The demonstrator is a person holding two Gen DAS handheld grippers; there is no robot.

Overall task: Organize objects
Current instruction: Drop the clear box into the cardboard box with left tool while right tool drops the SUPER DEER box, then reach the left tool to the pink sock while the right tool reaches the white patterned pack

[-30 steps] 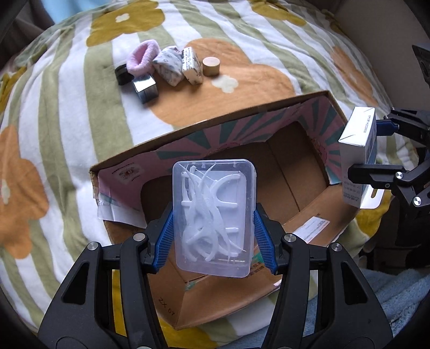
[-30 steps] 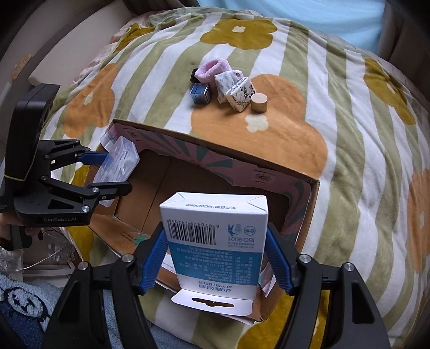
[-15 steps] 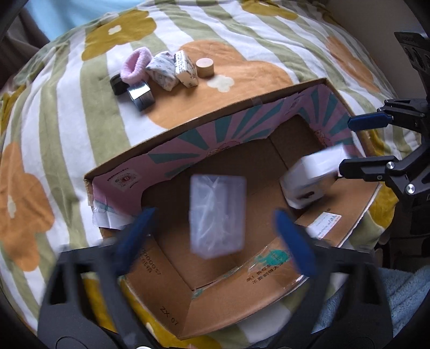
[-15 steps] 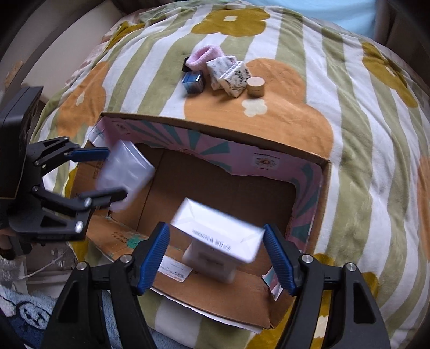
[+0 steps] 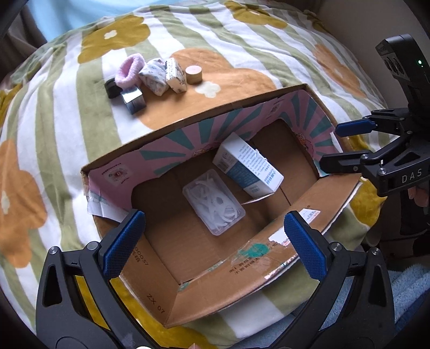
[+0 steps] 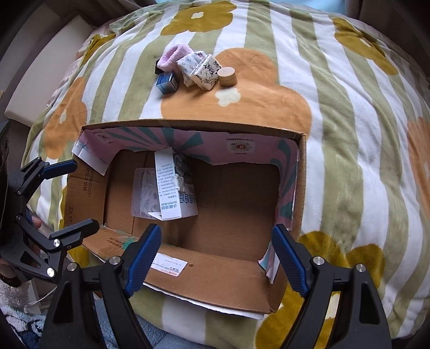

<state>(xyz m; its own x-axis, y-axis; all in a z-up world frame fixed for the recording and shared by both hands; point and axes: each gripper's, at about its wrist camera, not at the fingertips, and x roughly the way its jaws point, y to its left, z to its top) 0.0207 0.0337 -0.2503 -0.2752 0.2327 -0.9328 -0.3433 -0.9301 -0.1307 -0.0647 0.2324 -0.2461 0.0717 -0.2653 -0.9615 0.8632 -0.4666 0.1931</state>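
Hovering over carton, left gripper wide apart and empty; right gripper opening, empty. Risk: white box leans at 1 o'clock of floss case, may topple onto it.

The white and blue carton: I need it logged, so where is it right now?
The white and blue carton lies tilted inside the cardboard box, against its pink patterned back wall, overlapping the clear plastic case.

A bed is covered by a fleece blanket striped green and white and printed with large orange and mustard flowers. A pale blue surface is seen beyond it, a beige panel alongside, and blue textured fabric below.
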